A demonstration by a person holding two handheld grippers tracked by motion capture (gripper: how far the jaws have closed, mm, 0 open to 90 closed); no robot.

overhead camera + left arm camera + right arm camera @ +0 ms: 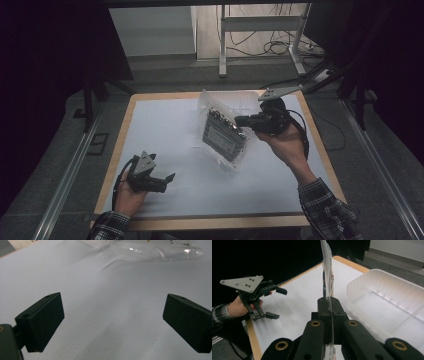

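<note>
Dim floor and dark curtains surround a wooden-edged table covered by a white sheet. Cables and a white metal frame stand on the floor behind it.

At the table's right side, the right gripper is clamped on the edge of a clear plastic bag holding a dark flat rectangular device. In the right gripper view its jaws are pressed together with the thin bag film between them, rising edge-on straight above them. From above, the bag hangs above the sheet near the table's middle and toward the far side, its long axis running diagonally from the far left down toward the near right, the flat face tilted toward the camera. A translucent white plastic tub shows just beside the bag in the right gripper view.

The left gripper hovers at the near left, well apart from the bag, jaws spread wide with nothing between them; its own view shows bare white sheet and the bag's crinkled lower edge farther off.
</note>
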